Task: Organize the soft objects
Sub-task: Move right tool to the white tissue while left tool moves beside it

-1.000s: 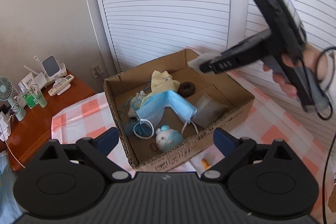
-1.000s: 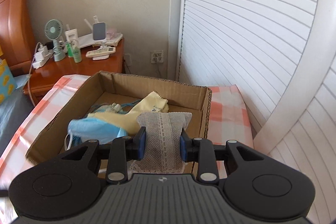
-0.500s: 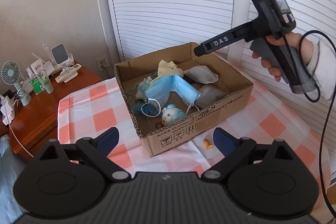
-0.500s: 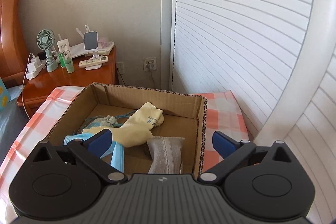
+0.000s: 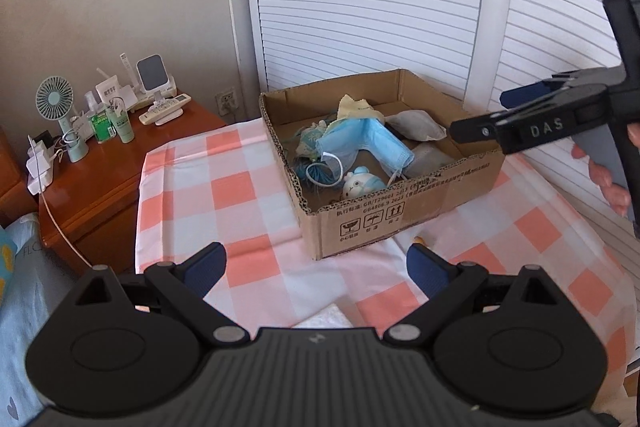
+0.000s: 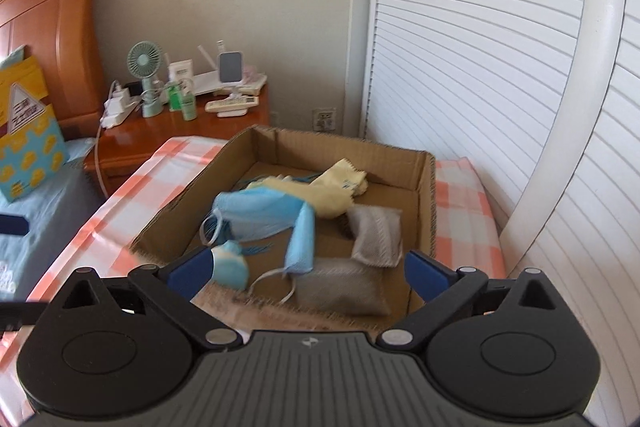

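At the bottom of each wrist view, both claws stand wide apart with nothing between them: left claw [image 5: 316, 265], right claw [image 6: 306, 269]. Beyond, mid-frame, the open brown cardboard box [image 5: 404, 223] on the pink-checked counter [image 5: 236, 187] holds two grey fabric pouches [image 6: 378, 235], a blue face mask [image 5: 368, 143], a yellow cloth [image 6: 332, 193] and a small blue-and-white plush [image 5: 360, 183]. A drop-off looks finished; the next move likely means finding another loose soft item.
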The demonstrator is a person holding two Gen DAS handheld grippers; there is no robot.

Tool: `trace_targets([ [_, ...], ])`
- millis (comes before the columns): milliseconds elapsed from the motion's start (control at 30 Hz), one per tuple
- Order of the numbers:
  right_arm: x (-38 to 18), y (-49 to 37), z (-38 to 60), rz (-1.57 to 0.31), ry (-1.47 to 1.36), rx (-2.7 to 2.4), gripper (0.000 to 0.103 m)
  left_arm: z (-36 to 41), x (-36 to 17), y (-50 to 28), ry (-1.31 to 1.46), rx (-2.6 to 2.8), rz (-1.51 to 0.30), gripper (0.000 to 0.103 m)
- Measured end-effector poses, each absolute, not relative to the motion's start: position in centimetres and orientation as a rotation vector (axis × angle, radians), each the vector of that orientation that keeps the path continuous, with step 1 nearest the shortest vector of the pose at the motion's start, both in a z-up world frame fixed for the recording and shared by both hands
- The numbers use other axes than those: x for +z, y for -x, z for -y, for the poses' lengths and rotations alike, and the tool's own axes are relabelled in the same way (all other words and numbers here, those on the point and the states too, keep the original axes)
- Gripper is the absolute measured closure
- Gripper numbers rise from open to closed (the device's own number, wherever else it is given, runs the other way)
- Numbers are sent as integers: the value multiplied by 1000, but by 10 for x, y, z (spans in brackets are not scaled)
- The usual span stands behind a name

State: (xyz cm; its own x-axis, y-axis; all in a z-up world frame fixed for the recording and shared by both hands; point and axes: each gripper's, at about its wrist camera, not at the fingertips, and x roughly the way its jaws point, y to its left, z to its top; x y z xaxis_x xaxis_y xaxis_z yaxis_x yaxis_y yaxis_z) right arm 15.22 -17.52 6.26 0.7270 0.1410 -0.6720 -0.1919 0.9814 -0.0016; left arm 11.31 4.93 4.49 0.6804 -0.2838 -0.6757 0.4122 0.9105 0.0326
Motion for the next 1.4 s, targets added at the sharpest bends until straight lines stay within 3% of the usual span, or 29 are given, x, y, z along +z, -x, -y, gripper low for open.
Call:
trace_targets([
  [667, -7, -78, 119, -846, 158, 377, 0, -74, 0, -98, -148, -326, -819, 6],
  [967, -17, -71, 131, -858, 138, 323, 0, -69, -54, -104, -106, -352, -1007, 6],
  [1400, -21, -61, 157, -832, 97, 225, 0, -36, -61, -100, -87, -471, -1020, 4],
])
